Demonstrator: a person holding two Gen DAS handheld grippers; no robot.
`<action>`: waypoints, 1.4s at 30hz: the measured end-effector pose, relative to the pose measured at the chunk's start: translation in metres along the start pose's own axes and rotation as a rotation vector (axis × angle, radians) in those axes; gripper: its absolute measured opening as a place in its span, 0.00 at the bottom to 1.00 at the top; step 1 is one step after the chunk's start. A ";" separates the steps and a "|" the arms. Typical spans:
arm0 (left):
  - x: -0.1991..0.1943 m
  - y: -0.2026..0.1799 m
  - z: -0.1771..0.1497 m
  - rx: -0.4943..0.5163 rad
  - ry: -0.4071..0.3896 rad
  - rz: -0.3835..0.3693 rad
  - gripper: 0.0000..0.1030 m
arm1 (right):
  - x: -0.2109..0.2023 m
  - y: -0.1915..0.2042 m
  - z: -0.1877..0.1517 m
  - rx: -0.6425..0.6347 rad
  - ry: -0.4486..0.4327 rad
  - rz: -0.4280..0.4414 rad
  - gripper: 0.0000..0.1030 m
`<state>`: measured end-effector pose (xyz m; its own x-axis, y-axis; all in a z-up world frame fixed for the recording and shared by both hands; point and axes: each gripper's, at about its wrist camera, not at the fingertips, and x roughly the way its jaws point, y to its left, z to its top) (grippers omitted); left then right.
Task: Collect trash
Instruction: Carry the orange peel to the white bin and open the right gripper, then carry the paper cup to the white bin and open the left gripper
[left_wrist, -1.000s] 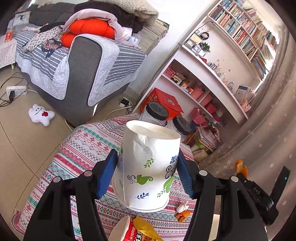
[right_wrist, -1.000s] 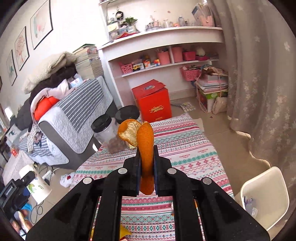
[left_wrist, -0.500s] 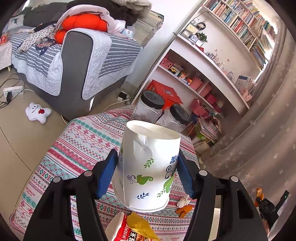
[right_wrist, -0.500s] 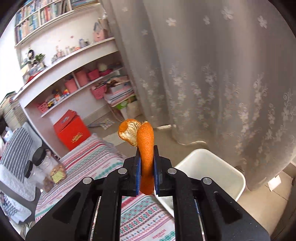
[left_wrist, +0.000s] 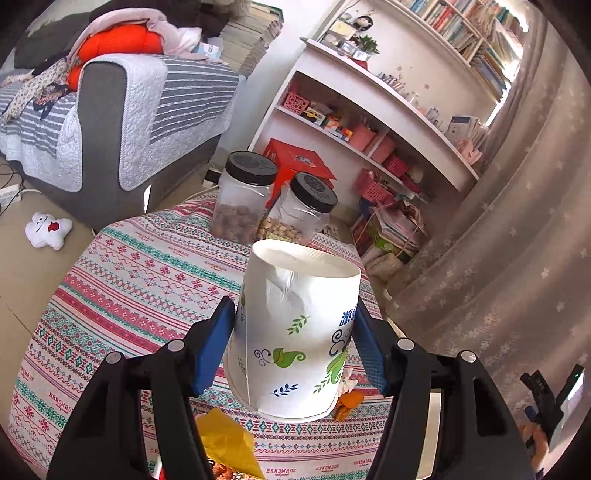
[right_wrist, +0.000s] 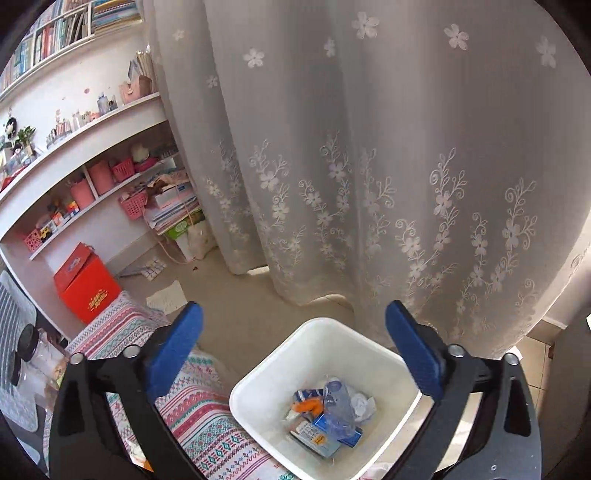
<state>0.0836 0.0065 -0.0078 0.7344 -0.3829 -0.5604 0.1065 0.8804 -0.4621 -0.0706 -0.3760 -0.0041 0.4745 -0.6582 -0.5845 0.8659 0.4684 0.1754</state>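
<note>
Paper cup (left_wrist: 295, 332) clamped in left hand-held gripper (left_wrist: 293, 347); right hand-held gripper (right_wrist: 294, 350) spread wide above white bin (right_wrist: 266, 384).

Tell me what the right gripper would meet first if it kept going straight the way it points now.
Most likely the white trash bin: the open right gripper points down over its mouth, so it would probably reach the rim or the trash inside, such as the orange peel. Depth is unclear, so that is a judgement.

Your worktop (left_wrist: 122, 288), covered in a patterned cloth, carries two black-lidded jars (left_wrist: 243, 199) at its far edge, orange peel scraps (left_wrist: 349, 400) and a yellow wrapper (left_wrist: 225, 439) nearer you.
</note>
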 end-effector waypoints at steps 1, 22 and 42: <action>0.001 -0.010 -0.002 0.017 0.001 -0.013 0.60 | 0.000 -0.003 0.003 -0.004 -0.002 -0.004 0.93; 0.104 -0.323 -0.120 0.350 0.292 -0.350 0.61 | 0.025 -0.091 0.059 0.144 -0.011 -0.060 0.93; 0.114 -0.295 -0.135 0.458 0.435 -0.090 0.86 | 0.044 -0.044 0.042 -0.015 0.158 0.093 0.93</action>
<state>0.0453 -0.3347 -0.0279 0.3800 -0.4545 -0.8056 0.5012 0.8332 -0.2336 -0.0806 -0.4502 -0.0044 0.5208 -0.5112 -0.6837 0.8164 0.5325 0.2237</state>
